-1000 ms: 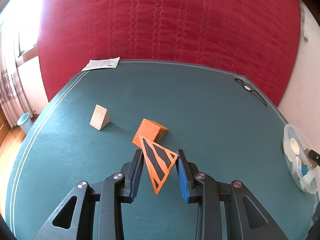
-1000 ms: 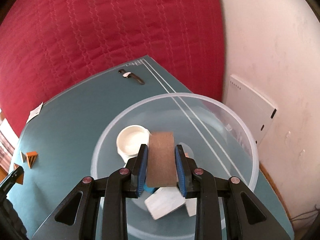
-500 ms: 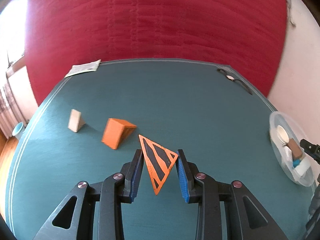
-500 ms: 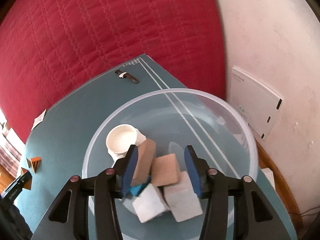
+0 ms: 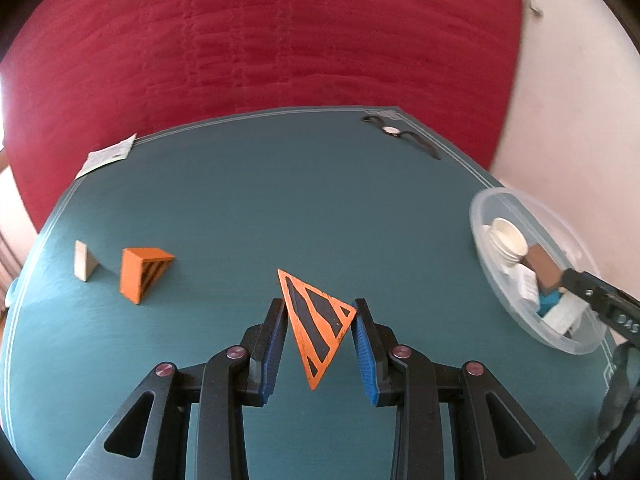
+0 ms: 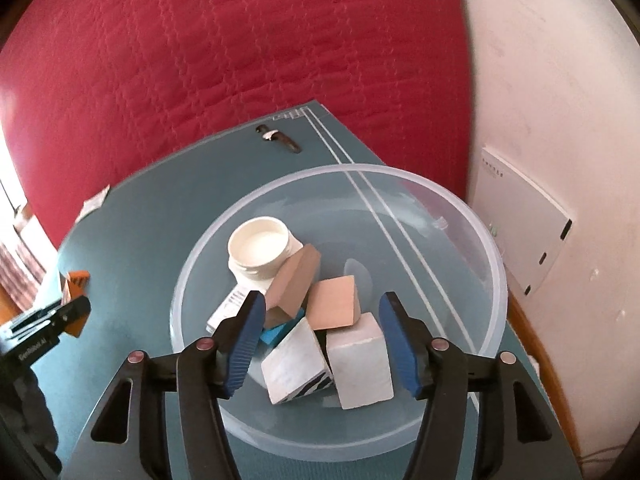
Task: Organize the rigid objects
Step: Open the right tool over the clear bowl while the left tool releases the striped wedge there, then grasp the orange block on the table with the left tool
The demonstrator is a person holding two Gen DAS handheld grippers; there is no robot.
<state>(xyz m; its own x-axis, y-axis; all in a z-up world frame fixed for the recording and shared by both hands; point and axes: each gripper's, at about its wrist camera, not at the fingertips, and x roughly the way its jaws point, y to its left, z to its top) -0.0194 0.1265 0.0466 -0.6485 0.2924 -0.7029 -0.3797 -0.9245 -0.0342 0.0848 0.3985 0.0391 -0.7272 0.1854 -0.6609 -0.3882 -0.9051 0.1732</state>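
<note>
place: home room | cues: red quilted bedding (image 5: 280, 48), teal table (image 5: 280, 200), wristwatch (image 5: 390, 130)

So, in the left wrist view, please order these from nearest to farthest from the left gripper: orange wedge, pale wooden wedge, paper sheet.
From the left gripper:
1. Orange wedge, ahead-left.
2. Pale wooden wedge, further left.
3. Paper sheet, far-left table edge.

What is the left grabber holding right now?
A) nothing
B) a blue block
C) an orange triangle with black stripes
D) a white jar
C: the left gripper is shut on the orange striped triangle, pinched between its blue pads above the green table.
</note>
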